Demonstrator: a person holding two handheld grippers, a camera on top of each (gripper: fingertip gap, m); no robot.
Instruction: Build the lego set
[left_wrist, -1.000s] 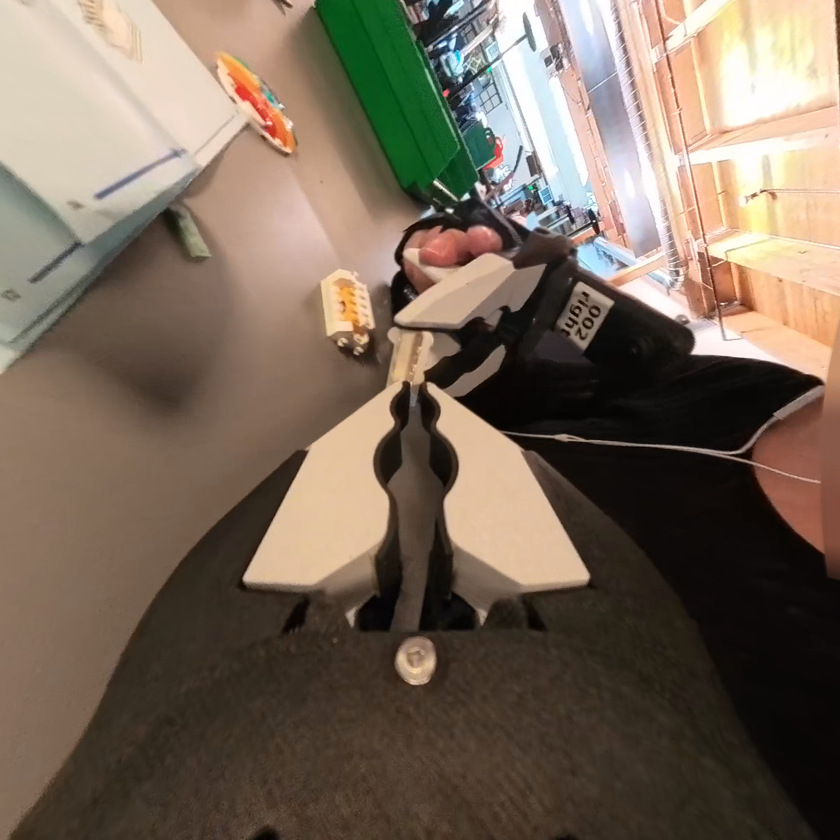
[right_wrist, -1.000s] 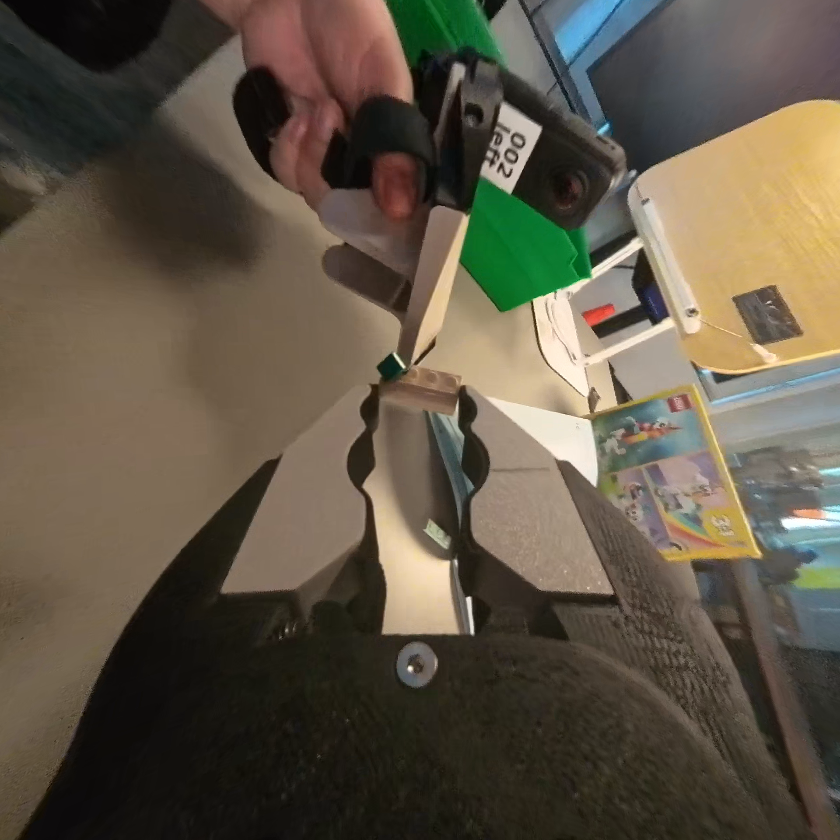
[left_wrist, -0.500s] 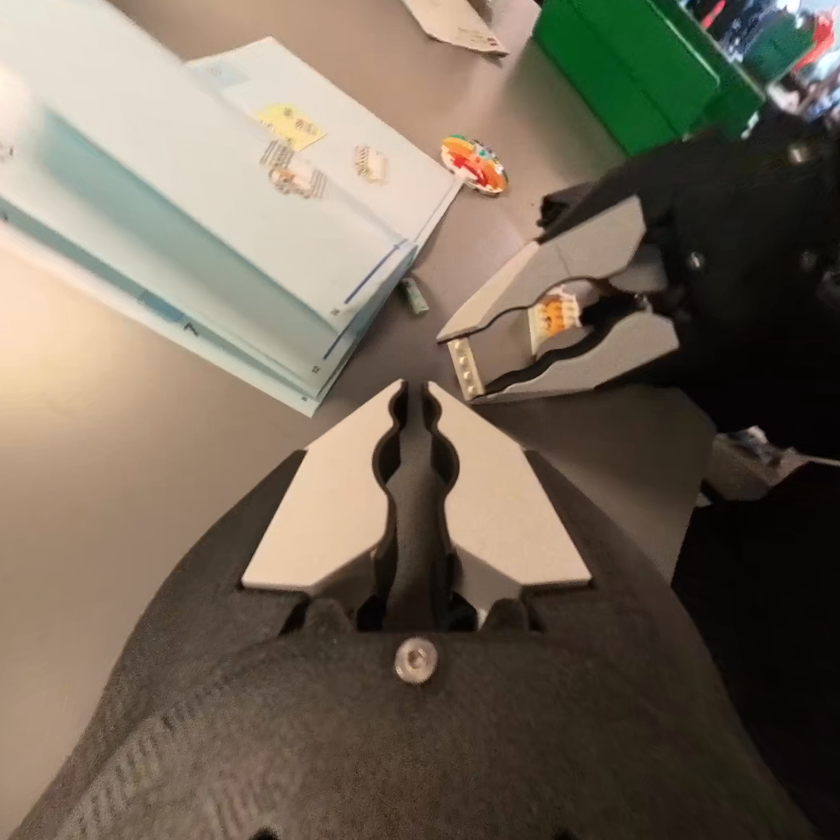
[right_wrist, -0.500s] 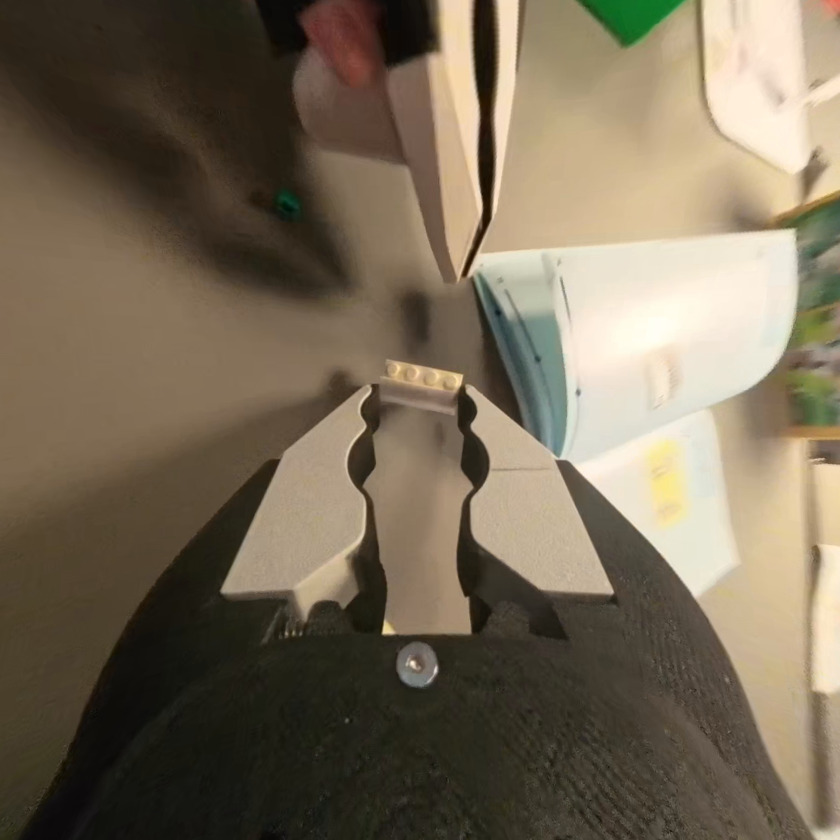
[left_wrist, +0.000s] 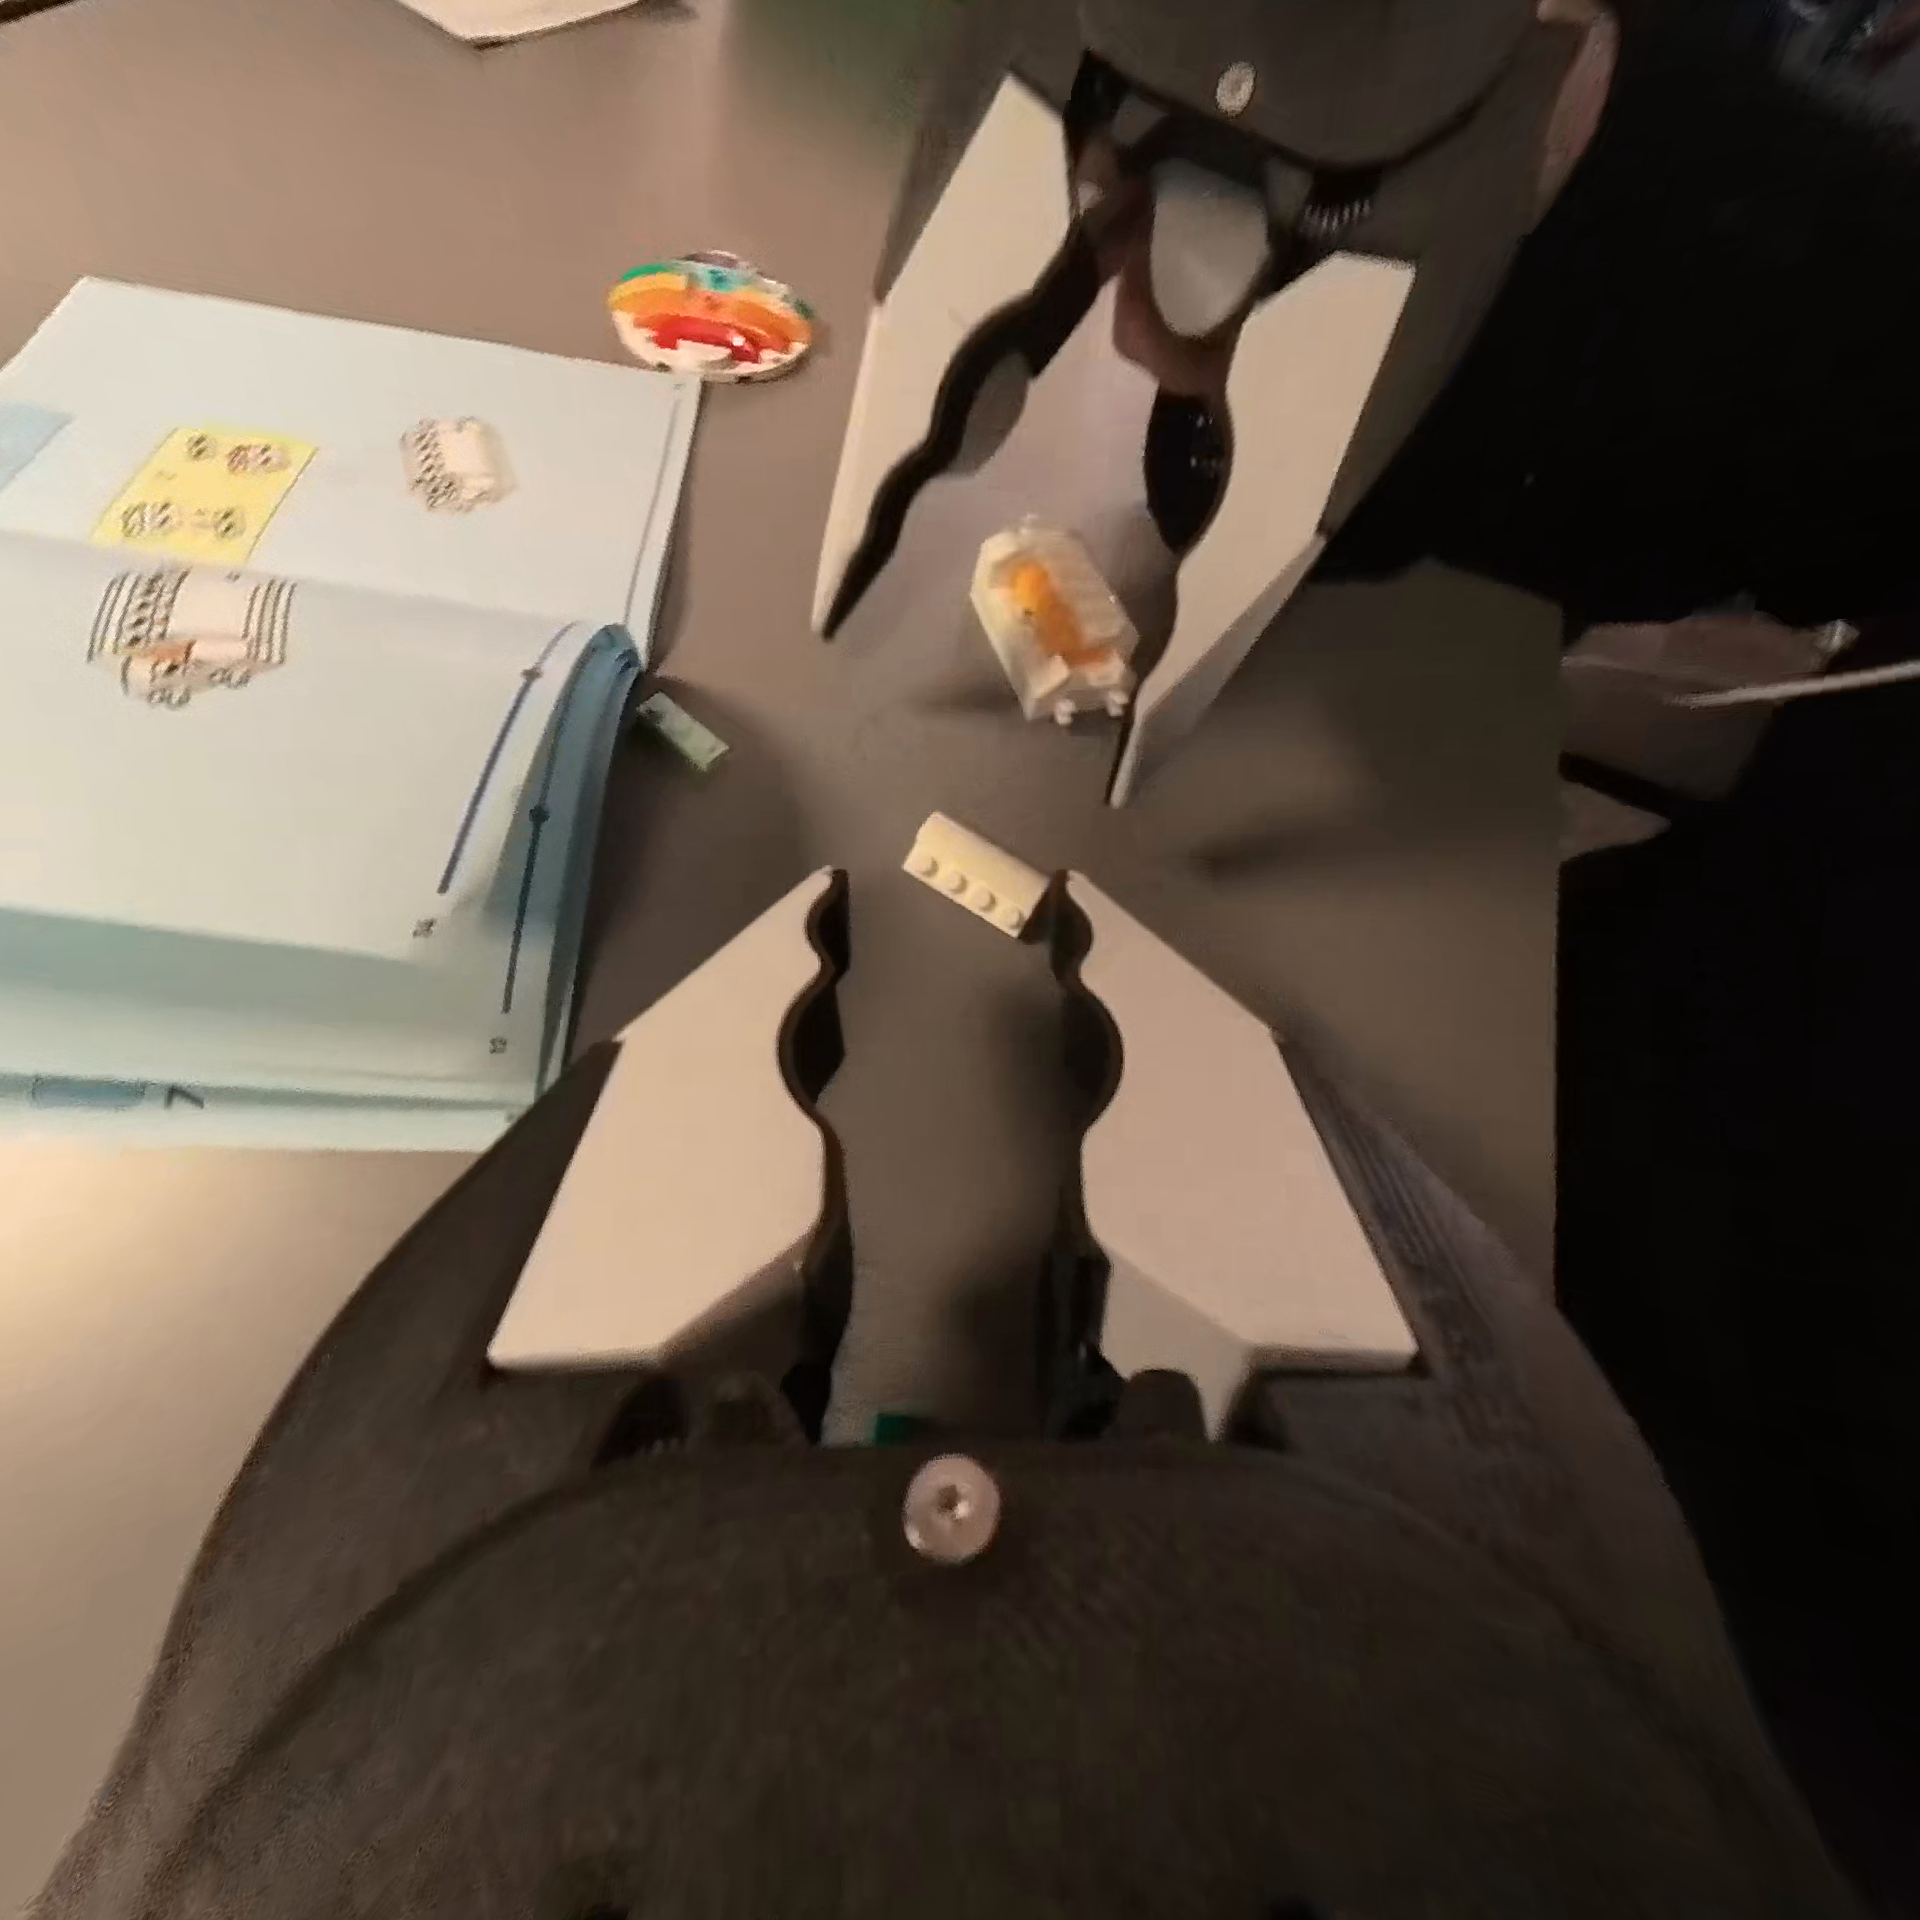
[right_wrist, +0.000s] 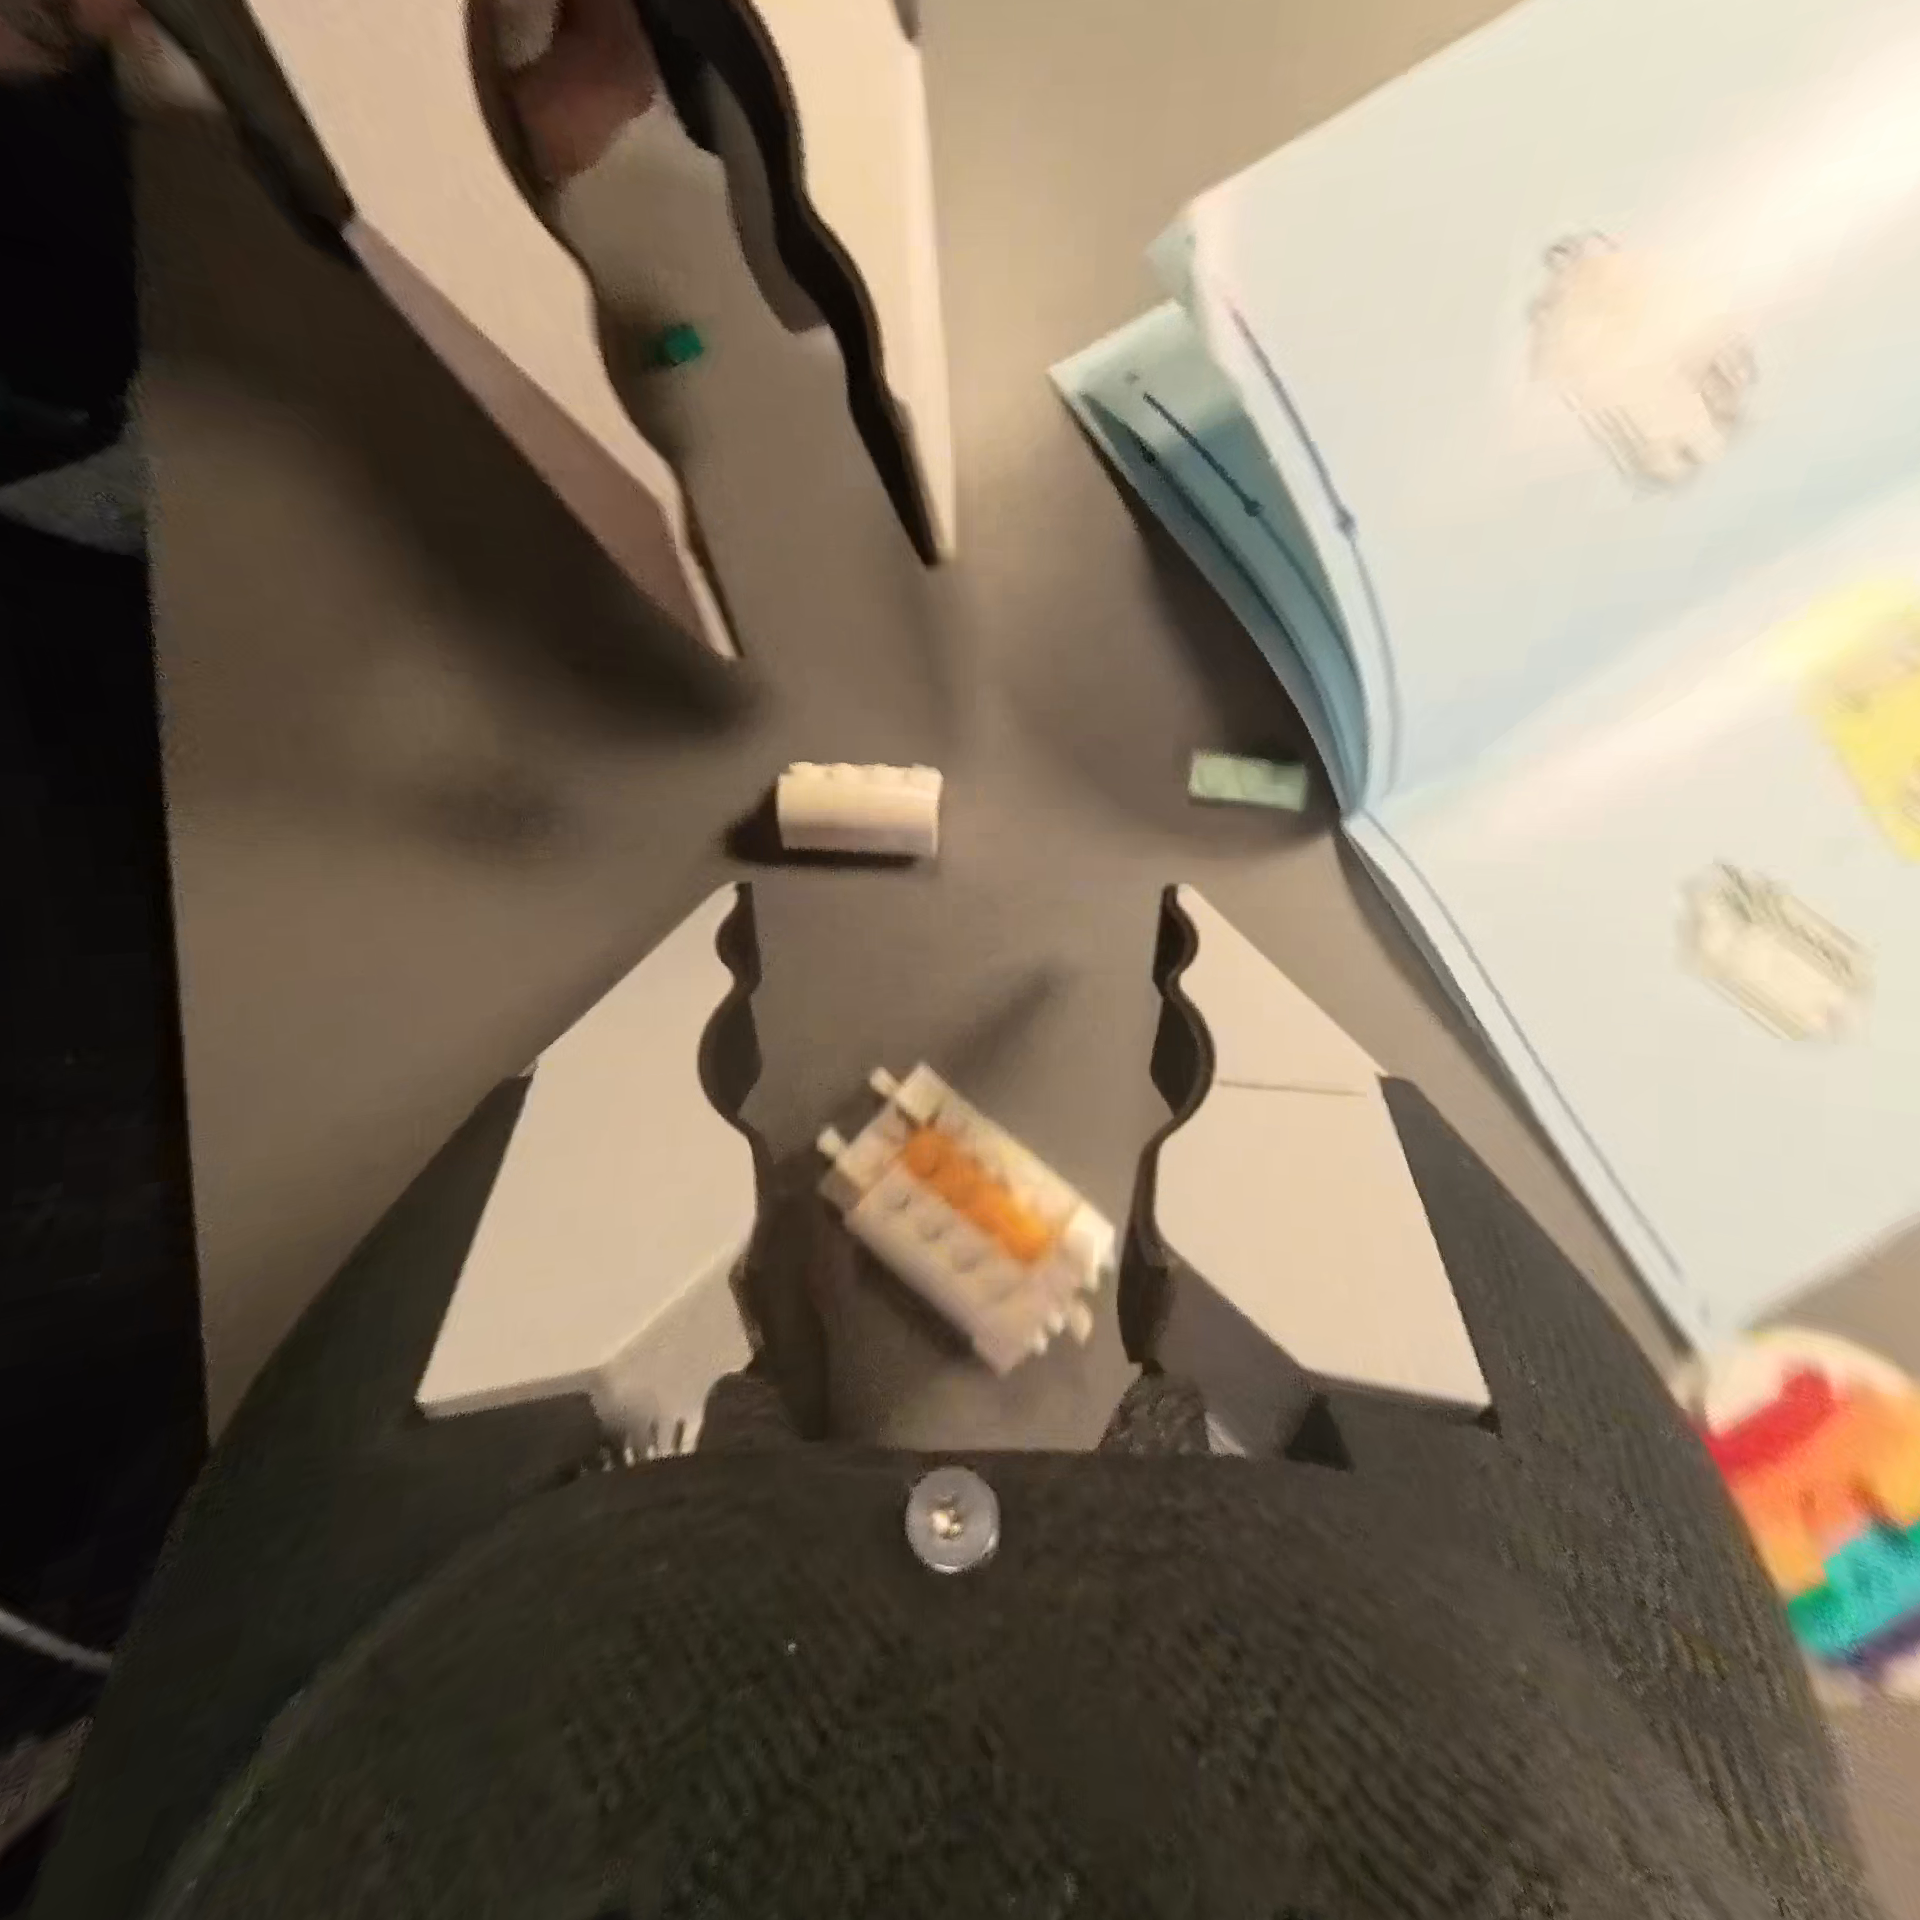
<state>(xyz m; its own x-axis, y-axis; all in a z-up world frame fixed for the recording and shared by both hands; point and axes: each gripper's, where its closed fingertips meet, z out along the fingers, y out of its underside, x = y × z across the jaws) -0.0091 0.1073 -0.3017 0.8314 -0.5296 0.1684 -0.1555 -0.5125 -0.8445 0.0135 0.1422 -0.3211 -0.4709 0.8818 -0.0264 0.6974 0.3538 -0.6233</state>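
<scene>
A white four-stud brick (left_wrist: 977, 876) lies on the grey table just ahead of my left gripper (left_wrist: 948, 883), which is open and empty. The brick also shows in the right wrist view (right_wrist: 860, 808), between the two grippers. My right gripper (right_wrist: 956, 894) is open, and a white and orange assembly (right_wrist: 966, 1195) lies on the table between its fingers. The left wrist view shows that assembly (left_wrist: 1055, 623) and the right gripper (left_wrist: 971, 712) facing me. The left gripper (right_wrist: 831, 603) shows in the right wrist view, with a small dark green piece (right_wrist: 673, 346) on the table seen between its fingers.
An open pale blue instruction booklet (left_wrist: 312, 727) lies to my left and shows in the right wrist view (right_wrist: 1558, 520). A pale green plate (left_wrist: 681, 732) lies at its edge. A round rainbow build (left_wrist: 712, 322) sits beyond it. A person's dark clothing is on the right.
Both grippers have opened and swung down to face each other over the table. The right gripper has let go of the white brick, which lies on the table. The small green piece lies loose.
</scene>
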